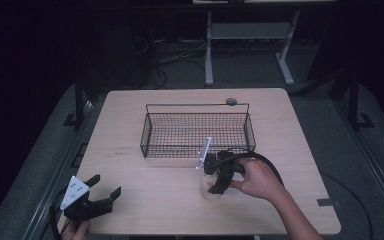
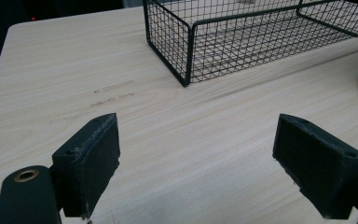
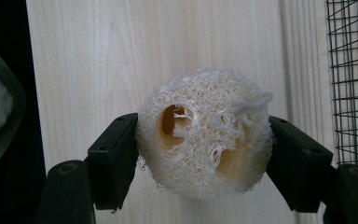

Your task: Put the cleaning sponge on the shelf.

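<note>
Right tool is clamped on a loofah sponge across its sides. We judge it light, springy, compressible. Left tool gapes wide, holding nothing.

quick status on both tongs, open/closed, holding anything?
Left tongs: open, nothing between the jaws, above bare table.
Right tongs: closed on a loofah sponge, beside the wire basket.
</note>
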{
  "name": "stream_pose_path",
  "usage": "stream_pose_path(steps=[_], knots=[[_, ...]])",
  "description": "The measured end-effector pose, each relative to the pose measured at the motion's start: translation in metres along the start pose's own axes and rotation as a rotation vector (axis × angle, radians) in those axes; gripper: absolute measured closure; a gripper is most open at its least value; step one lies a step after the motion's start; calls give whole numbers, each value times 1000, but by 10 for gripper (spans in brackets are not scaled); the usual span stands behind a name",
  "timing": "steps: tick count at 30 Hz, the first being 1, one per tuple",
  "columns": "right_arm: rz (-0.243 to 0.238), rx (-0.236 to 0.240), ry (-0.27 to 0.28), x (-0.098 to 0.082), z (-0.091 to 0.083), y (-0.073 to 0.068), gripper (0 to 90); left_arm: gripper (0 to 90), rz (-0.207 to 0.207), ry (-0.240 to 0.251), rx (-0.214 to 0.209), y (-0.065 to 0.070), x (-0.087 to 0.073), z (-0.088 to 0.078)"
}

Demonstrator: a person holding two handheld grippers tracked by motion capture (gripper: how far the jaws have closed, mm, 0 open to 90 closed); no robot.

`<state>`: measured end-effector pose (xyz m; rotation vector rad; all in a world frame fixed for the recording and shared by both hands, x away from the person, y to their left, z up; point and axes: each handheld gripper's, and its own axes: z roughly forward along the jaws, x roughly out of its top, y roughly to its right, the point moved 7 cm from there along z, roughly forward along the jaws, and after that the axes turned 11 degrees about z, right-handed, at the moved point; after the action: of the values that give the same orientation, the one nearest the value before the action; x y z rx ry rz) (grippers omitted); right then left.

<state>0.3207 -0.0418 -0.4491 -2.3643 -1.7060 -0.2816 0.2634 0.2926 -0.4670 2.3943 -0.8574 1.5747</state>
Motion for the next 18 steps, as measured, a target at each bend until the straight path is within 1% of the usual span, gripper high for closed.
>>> stream_pose_path(steps=[6, 7, 8, 9, 14, 18], knots=[[7, 8, 13, 0, -7, 1, 296, 141, 0, -2, -4, 1, 0, 1], [12, 11, 20, 1, -12, 2, 296, 140, 0, -1, -4, 1, 0, 1], [12, 11, 20, 1, -12, 2, 296, 140, 2, -1, -4, 1, 0, 1], [7, 10, 28, 3, -17, 3, 297, 140, 3, -2, -4, 1, 0, 1], [15, 18, 34, 5, -26, 5, 296, 140, 1, -2, -5, 1, 0, 1], [12, 17, 35, 9, -34, 8, 297, 140, 2, -1, -3, 1, 0, 0]])
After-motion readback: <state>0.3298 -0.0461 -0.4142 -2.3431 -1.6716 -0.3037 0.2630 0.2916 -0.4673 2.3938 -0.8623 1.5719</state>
